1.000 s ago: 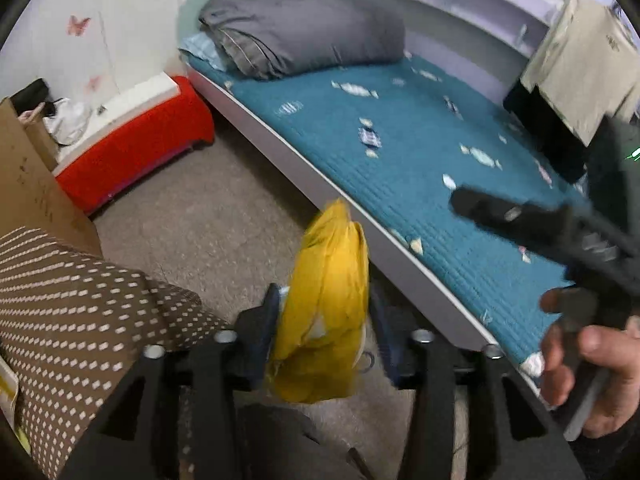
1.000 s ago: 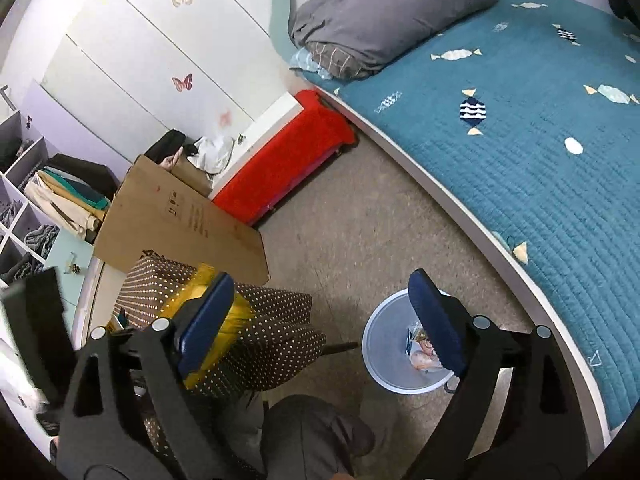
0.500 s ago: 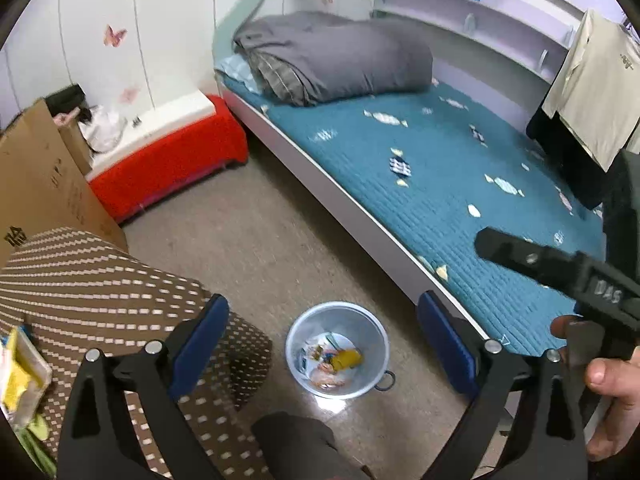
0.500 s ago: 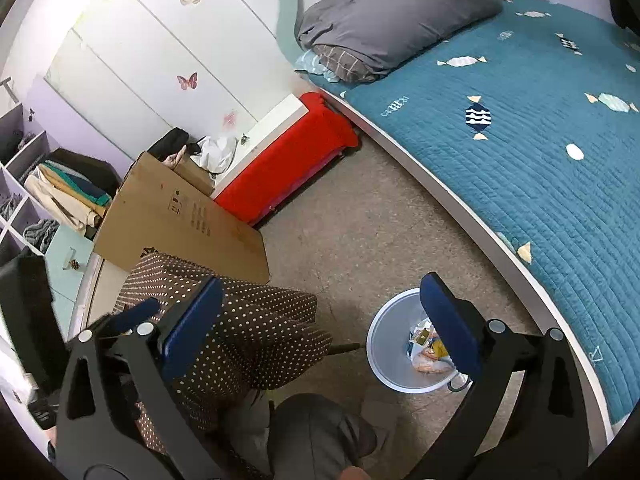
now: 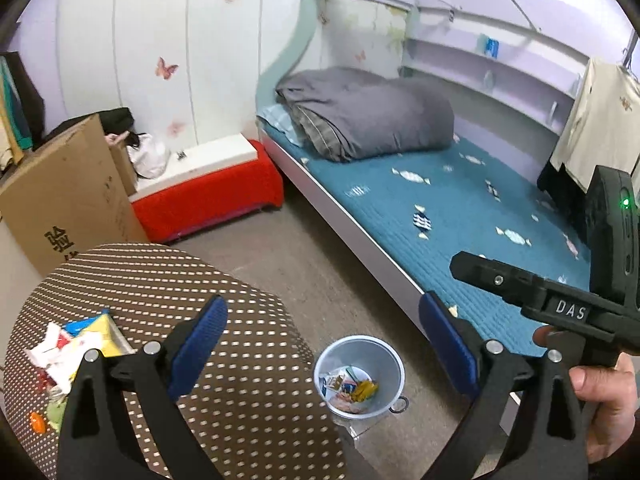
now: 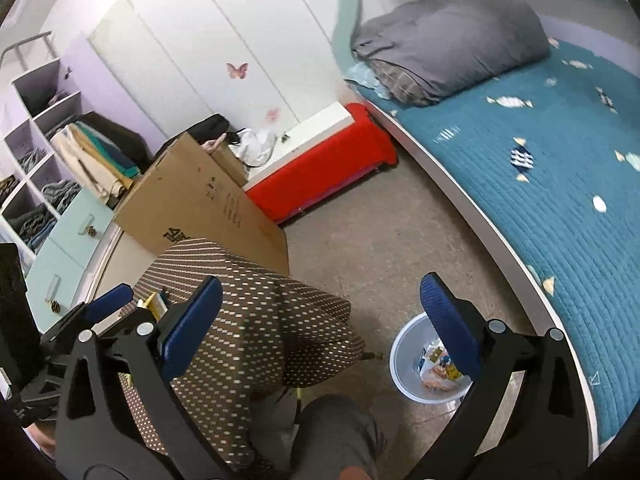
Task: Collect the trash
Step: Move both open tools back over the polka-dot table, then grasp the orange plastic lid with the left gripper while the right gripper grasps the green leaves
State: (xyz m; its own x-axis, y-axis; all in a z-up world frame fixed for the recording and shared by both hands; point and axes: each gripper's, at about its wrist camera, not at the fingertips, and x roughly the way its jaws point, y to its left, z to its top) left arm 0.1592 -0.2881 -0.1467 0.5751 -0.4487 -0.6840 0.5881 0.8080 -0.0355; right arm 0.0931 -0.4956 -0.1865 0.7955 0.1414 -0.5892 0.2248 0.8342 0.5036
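Left wrist view: we see the left gripper [image 5: 322,344] with its blue fingers [image 5: 198,346] spread wide, having just been opening, and nothing lies between them. Below the gap, on the floor [image 5: 320,276], stands the waste bin [image 5: 386,354] (a pale, round pail) holding wrappers [image 5: 352,388], among them a yellow one. More trash [image 5: 68,354] lies on the dotted table [image 5: 224,400] at the left edge. At the right we see a hand [image 5: 604,408] carrying the other tool. Right wrist view: the right gripper [image 6: 320,332] also has its fingers spread, empty, having just been opening. We see the bin beside the bed [image 6: 560,200], partly hidden behind the right-hand finger.
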